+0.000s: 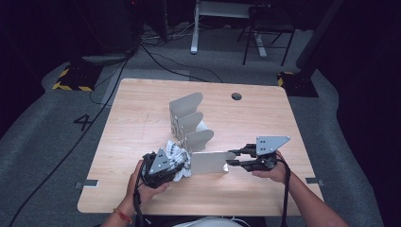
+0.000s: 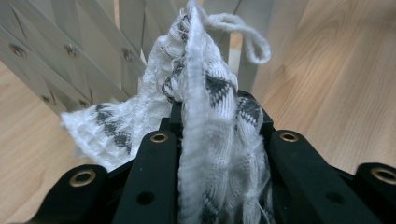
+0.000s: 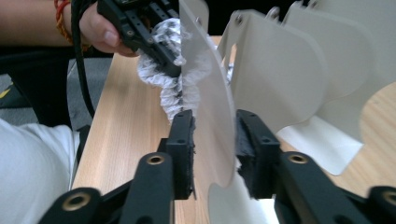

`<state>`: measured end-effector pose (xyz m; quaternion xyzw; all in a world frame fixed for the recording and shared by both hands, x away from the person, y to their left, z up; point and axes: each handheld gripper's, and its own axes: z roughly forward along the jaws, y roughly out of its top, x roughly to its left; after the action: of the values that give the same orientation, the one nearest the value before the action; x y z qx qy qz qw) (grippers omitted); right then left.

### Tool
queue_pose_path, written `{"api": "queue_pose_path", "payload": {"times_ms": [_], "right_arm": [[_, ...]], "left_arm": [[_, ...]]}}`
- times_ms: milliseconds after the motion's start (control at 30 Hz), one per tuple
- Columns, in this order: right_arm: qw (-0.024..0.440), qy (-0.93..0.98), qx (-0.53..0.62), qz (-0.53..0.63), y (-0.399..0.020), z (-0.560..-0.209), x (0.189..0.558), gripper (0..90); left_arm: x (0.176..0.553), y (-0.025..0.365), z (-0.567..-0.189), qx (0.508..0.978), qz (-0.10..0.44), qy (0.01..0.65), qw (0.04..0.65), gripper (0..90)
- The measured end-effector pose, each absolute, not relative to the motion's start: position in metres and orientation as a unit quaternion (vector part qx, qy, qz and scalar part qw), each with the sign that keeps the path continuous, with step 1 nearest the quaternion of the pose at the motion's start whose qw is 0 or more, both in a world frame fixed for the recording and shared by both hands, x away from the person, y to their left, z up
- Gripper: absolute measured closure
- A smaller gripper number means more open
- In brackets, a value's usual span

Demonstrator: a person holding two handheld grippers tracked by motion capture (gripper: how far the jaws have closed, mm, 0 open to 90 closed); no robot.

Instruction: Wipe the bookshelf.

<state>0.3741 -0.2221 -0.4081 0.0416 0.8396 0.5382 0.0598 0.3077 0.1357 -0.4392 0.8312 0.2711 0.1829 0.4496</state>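
Note:
A white and grey knitted cloth (image 1: 179, 161) (image 2: 210, 107) is bunched between the jaws of my left gripper (image 1: 175, 166) (image 2: 217, 119), which is shut on it, just left of the grey divider rack (image 1: 187, 118). The cloth touches the near face of the rack's front plate (image 1: 210, 161) (image 3: 210, 93). My right gripper (image 1: 231, 158) (image 3: 215, 140) comes in from the right and straddles that plate's edge, one pad on each side with a little room left, so it stands open. In the right gripper view the left gripper (image 3: 159, 51) and cloth (image 3: 168, 88) sit behind the plate.
The rack's other upright plates (image 3: 280, 70) stand in a row toward the table's middle. The wooden table (image 1: 142, 109) has a round cable hole (image 1: 236, 96) at the back right. Cables and a chair (image 1: 267, 28) lie on the floor beyond the far edge.

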Motion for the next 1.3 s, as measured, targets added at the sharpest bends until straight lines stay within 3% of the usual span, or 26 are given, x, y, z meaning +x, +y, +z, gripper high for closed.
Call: {"api": "queue_pose_path", "payload": {"times_ms": [267, 533, 833, 1300], "right_arm": [[0.080, 0.841, 0.045, 0.534, -0.223, -0.398, 0.370, 85.1], [0.072, 0.841, 0.047, 0.535, -0.220, -0.398, 0.367, 86.2], [0.068, 0.844, 0.036, 0.531, -0.209, -0.397, 0.360, 88.9], [0.068, 0.840, 0.039, 0.537, -0.207, -0.400, 0.360, 89.8]], "left_arm": [[0.287, 0.125, -0.411, 0.806, 0.213, 0.240, 0.498, 72.7], [0.277, 0.091, -0.403, 0.804, 0.214, 0.199, 0.518, 73.5], [0.292, 0.051, -0.430, 0.841, 0.195, 0.168, 0.476, 73.7], [0.309, 0.049, -0.485, 0.893, 0.150, 0.177, 0.385, 74.3]]}}
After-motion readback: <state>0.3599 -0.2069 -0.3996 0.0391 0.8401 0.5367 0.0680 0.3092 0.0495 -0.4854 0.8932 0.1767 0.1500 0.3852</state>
